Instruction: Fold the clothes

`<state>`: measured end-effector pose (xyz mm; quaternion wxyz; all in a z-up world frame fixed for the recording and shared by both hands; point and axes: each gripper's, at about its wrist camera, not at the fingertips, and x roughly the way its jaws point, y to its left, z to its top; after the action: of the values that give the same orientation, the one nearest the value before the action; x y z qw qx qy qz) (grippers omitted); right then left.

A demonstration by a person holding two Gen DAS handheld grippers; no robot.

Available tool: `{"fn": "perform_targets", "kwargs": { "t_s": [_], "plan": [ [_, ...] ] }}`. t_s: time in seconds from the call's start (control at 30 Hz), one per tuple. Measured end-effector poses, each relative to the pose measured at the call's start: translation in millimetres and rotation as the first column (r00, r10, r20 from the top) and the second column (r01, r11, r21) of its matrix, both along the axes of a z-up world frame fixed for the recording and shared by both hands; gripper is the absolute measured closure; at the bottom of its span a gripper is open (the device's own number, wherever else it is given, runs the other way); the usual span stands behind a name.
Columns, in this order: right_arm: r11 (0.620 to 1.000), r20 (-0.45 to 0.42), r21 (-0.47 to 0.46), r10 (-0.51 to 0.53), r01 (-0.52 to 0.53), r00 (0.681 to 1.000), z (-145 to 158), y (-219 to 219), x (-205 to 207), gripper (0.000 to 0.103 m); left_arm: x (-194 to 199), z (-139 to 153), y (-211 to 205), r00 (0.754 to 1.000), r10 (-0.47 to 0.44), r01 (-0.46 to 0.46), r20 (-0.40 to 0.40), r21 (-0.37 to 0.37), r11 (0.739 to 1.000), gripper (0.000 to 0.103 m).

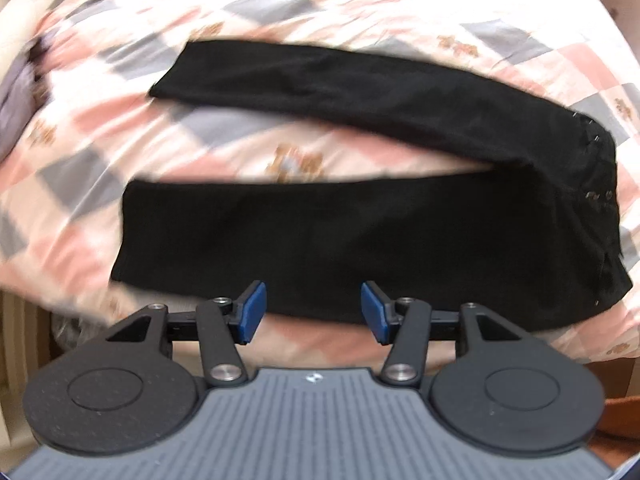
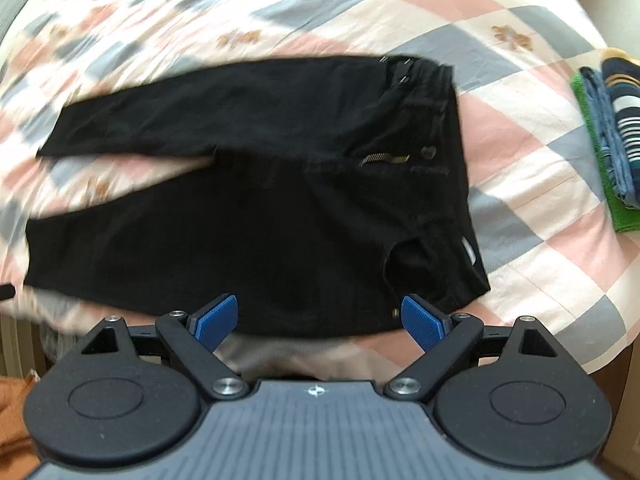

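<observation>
A pair of black trousers (image 1: 320, 236) lies flat on a bed, legs spread apart to the left, waistband to the right. In the right wrist view the trousers (image 2: 256, 208) show a zip and button (image 2: 429, 153) near the waistband. My left gripper (image 1: 310, 312) is open and empty, just above the near edge of the near leg. My right gripper (image 2: 318, 322) is open and empty, over the near edge of the trousers by the hip. Both views are blurred.
The bed has a pink, grey and white checked cover (image 1: 280, 16). A pile of folded clothes (image 2: 608, 136), green, blue and striped, lies on the cover at the right. The bed's near edge runs just under both grippers.
</observation>
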<state>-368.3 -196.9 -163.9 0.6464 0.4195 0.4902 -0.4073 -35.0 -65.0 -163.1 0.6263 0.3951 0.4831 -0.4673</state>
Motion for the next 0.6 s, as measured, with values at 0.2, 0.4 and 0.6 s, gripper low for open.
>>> {"fn": "perform_targets", "kwargs": {
  "t_s": [0.2,0.4,0.6],
  "plan": [
    [0.990,0.239,-0.113,-0.050,0.079,0.970,-11,-40,-1,0.028,38,-37,-79,0.983,-0.183,0.180,-0.029,-0.092,0.979,0.047],
    [0.975,0.214,-0.192,0.150,-0.109,0.965,-66,-118,25,0.028,80,-108,-190,0.894,-0.447,0.439,-0.030,-0.142,0.887,0.058],
    [0.900,0.245,-0.234,0.421,-0.369,0.873,-104,-215,69,0.032,103,-155,-274,0.728,-0.684,0.662,-0.039,-0.221,0.716,0.060]
  ]
}}
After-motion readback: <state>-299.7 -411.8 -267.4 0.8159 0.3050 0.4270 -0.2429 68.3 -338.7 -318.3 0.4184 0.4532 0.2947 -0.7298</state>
